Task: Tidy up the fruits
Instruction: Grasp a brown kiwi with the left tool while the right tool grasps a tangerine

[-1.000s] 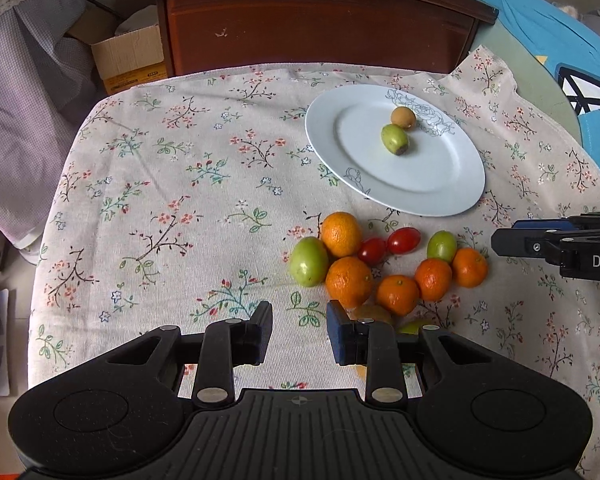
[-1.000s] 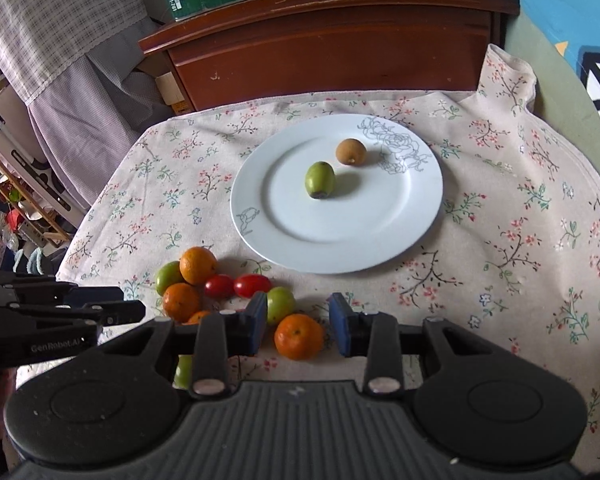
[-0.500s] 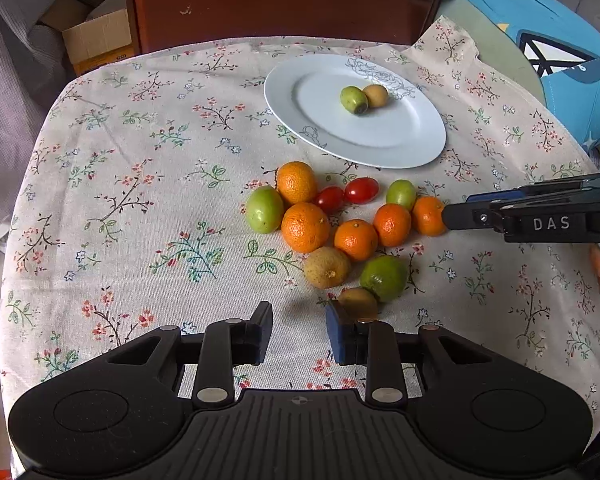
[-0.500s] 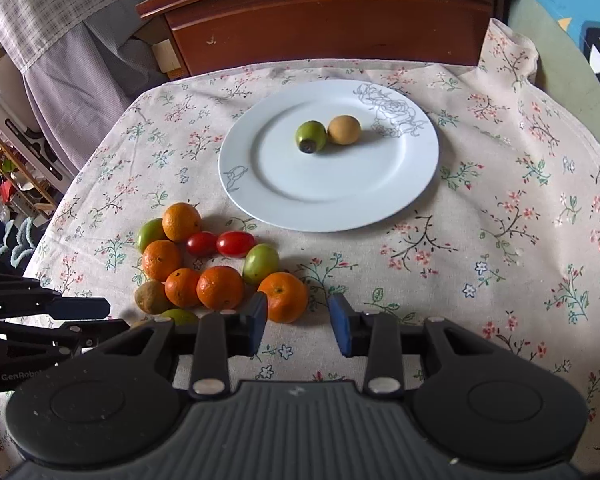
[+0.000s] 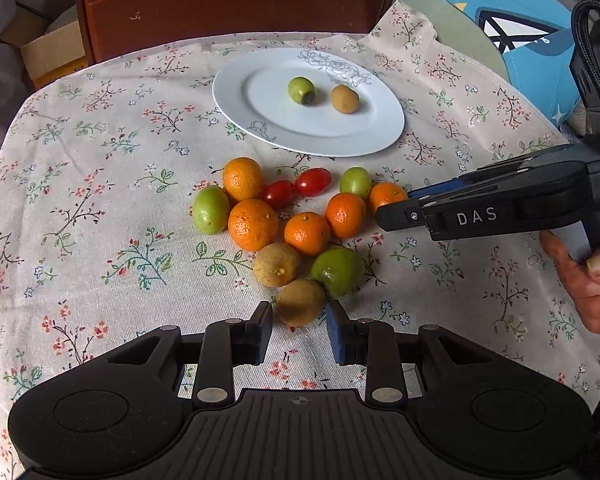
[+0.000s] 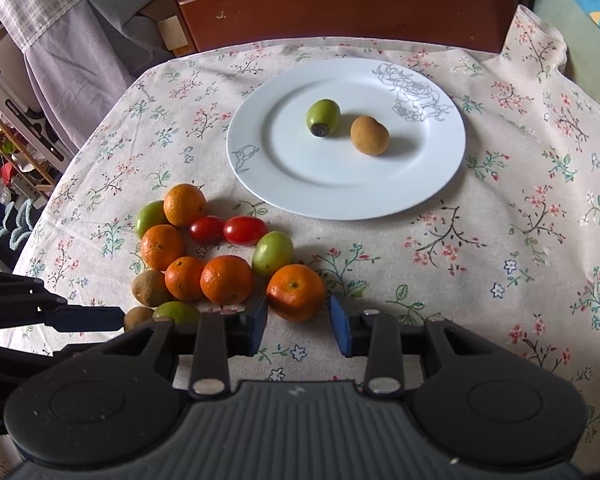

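Both grippers have closed in on the pile. On the floral tablecloth [image 5: 100, 152], the white round plate [image 6: 300, 184] holds only two fruits; thirteen remain beside it. Left gripper [image 5: 299, 326] brackets a brown kiwi-like fruit [image 5: 300, 302], right gripper [image 6: 298, 322] an orange mandarin [image 6: 296, 292]; both gape wide, ungripped.

The tablecloth [image 6: 520, 240] was matt woven cloth with a flower print, and the plate [image 6: 340, 184] was smooth, glossy white china. The tomatoes [image 6: 244, 230] looked shiny and slick, the oranges [image 5: 253, 225] finely dimpled. The cabinet [image 6: 340, 4] was polished dark wood; the left gripper [image 5: 299, 332] was matt black plastic
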Available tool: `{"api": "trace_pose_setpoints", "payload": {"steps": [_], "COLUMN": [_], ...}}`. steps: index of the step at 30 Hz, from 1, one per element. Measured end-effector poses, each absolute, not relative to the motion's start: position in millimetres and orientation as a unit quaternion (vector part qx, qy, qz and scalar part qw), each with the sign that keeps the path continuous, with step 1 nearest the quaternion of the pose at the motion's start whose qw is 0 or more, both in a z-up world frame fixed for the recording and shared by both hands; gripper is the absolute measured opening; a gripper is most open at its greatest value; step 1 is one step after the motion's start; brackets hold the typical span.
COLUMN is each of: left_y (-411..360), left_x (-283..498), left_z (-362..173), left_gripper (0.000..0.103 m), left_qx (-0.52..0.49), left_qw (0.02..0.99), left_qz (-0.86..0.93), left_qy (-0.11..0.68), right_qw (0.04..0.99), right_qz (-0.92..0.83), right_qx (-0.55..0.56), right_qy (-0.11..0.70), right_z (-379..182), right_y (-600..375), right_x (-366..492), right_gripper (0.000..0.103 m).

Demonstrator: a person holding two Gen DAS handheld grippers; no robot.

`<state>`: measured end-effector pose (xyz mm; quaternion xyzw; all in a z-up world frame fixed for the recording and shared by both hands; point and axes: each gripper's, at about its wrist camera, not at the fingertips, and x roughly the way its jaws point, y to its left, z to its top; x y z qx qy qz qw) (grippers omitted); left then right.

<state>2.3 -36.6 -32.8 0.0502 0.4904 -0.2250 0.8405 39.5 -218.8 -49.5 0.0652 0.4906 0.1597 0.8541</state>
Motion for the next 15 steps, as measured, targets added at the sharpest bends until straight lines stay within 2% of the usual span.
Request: {"api": "trace_pose_setpoints", "payload": {"steps": [8,15], "left_y": [-41,-40], "left_x": [5,2], "left_z": [-39,-29], "left_gripper": [0.028,0.024], "left_qx": [0.055,0.043], "left_qw": [0.847,0.85], "left_qz": [-0.223,-0.228], "left_qy": [0.479,0.473], "right_qw": [0.857,0.86], "right_qz": [0.159,0.159], "right_qx": [0.062,0.058], "right_qy": [0.486,0.482], "right_z": [-53,-46], "right_y": [-216,-217], "right_x": [41,39], "right_gripper": [0.033,0.032]}}
